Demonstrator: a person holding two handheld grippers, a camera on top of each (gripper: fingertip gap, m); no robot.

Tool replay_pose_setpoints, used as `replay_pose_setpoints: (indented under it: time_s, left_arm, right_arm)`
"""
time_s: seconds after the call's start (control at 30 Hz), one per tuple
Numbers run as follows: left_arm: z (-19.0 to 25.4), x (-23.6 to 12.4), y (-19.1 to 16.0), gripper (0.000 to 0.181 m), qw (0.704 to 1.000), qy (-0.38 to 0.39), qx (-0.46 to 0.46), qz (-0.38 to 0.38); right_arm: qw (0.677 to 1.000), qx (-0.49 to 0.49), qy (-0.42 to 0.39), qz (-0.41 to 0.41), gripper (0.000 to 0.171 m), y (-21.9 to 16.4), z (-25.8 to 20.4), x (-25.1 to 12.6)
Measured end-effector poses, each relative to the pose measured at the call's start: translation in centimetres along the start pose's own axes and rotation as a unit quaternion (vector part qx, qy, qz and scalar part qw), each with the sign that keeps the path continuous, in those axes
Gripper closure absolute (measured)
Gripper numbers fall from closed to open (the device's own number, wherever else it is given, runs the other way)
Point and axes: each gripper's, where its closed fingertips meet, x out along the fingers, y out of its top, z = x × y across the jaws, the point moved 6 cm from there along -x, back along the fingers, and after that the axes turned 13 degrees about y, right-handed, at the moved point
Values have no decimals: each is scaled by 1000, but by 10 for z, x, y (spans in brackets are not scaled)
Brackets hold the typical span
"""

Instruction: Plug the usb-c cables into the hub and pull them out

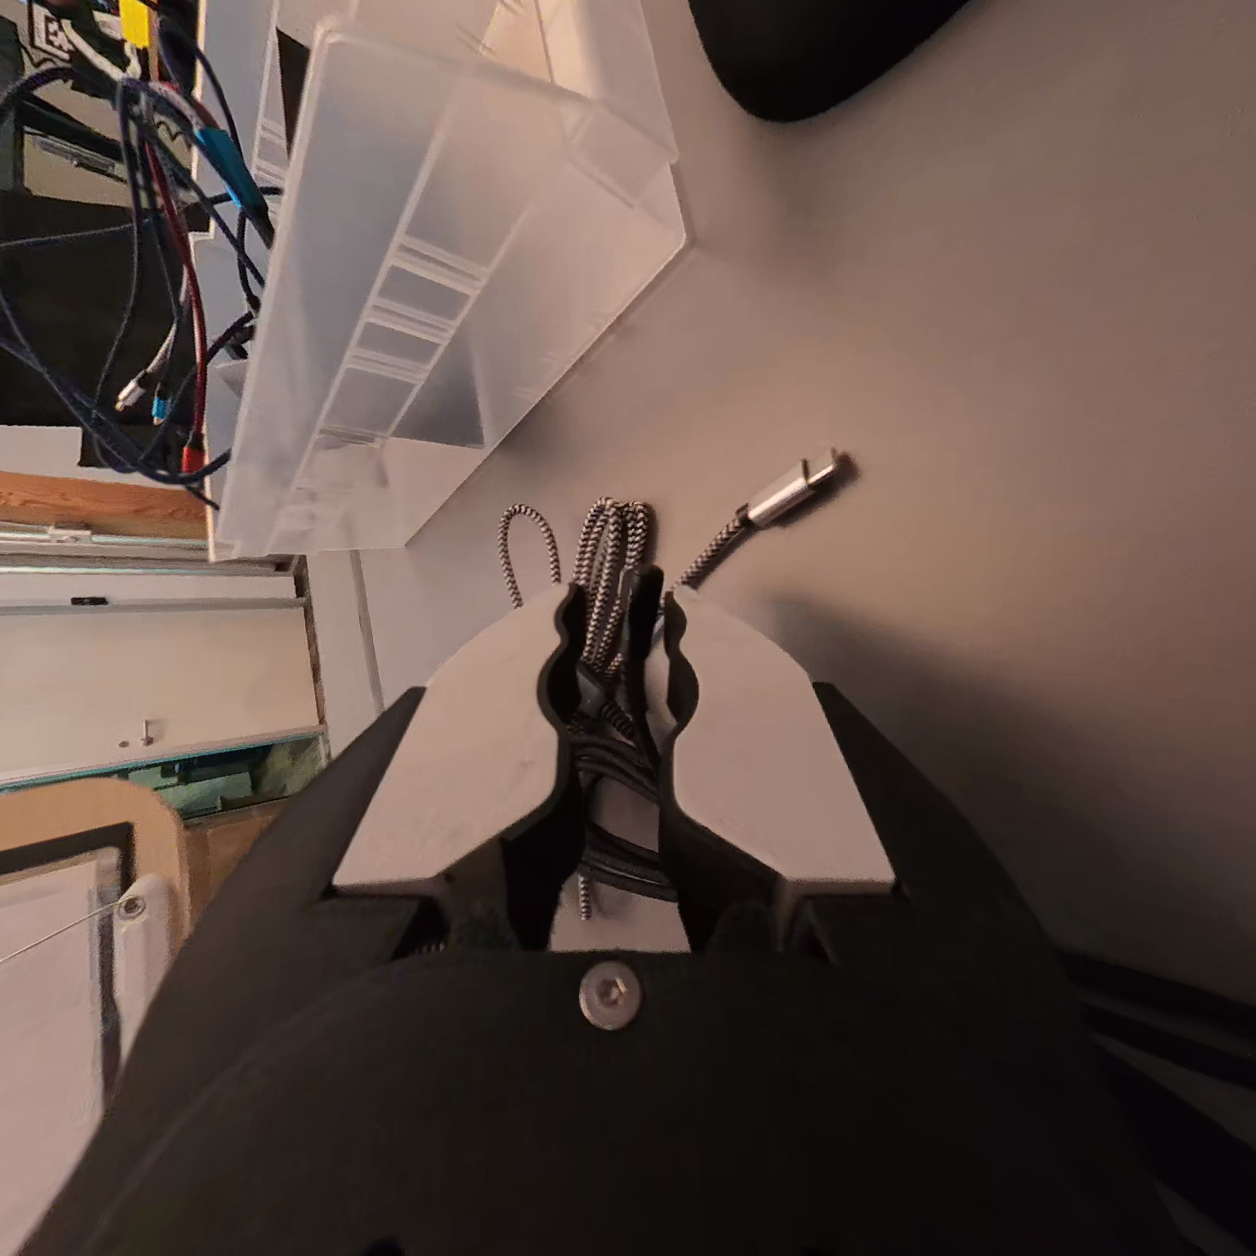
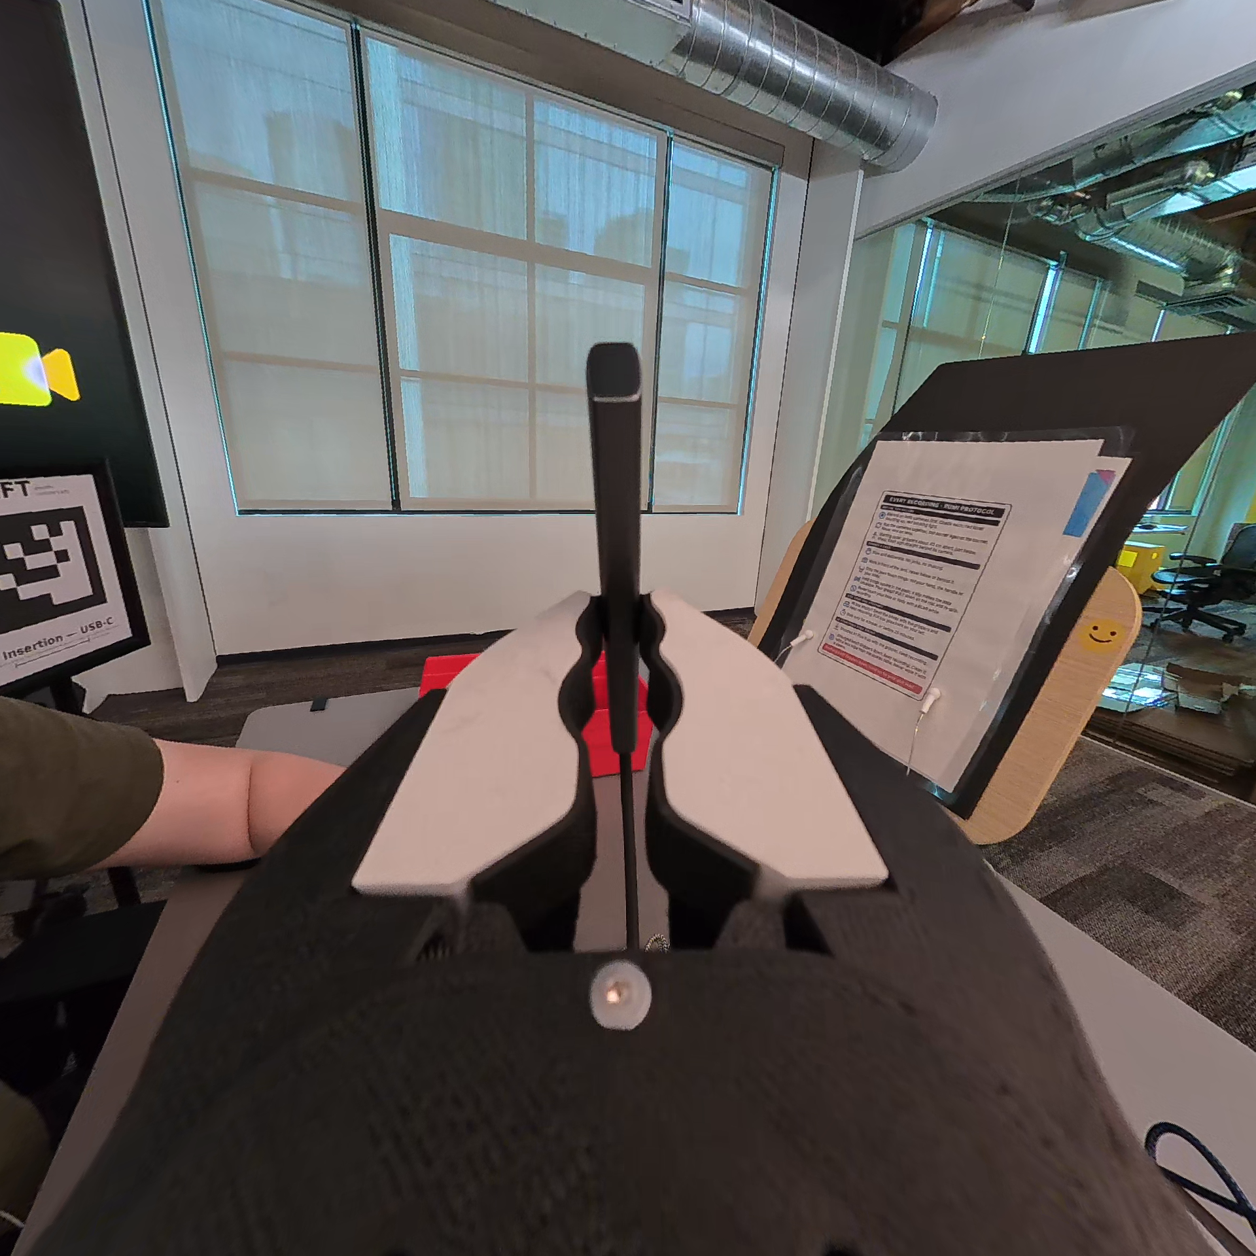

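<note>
My left gripper [image 1: 620,598] is shut on a bundle of black-and-white braided usb-c cable [image 1: 612,537] just above the grey table [image 1: 951,340]. Loops of the bundle stick out past the fingertips. The cable's silver plug [image 1: 795,493] lies free on the table to the right of the tips. My right gripper [image 2: 618,601] is shut on a slim black hub [image 2: 615,476], seen edge-on. It holds the hub upright in the air, well past the fingertips. A thin black lead runs from the hub back between the jaws.
A translucent plastic bin [image 1: 442,272] stands close beyond the left gripper, with several coloured cables [image 1: 170,272] hanging past it. In the right wrist view there is a red block [image 2: 448,669], a person's forearm [image 2: 224,802] at the left, and a stand with a laminated sheet [image 2: 951,584] at the right. The left gripper's tips are roughly 35 cm from the right gripper's.
</note>
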Motion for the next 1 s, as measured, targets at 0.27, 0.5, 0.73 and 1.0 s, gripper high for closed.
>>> replay_pose_setpoints:
  time_s: [0.27,0.5,0.73,1.0]
  left_arm:
    - [4,-5,1,170,999,10,18,30]
    - [4,-5,0,170,999,17,18,30]
    - [-1,-10,1,171,999,22,7,42]
    - [-1,-10,1,174,999,25,8,42]
  right_arm:
    - [1000,10,-5,0,160,-2,4,-2]
    - [1000,13,-3,-4,160,-3,4,-2]
    - [1000,20,-2,-10,160,-6,7,0]
    - [1000,25,-3,-15,160,-9,9,0]
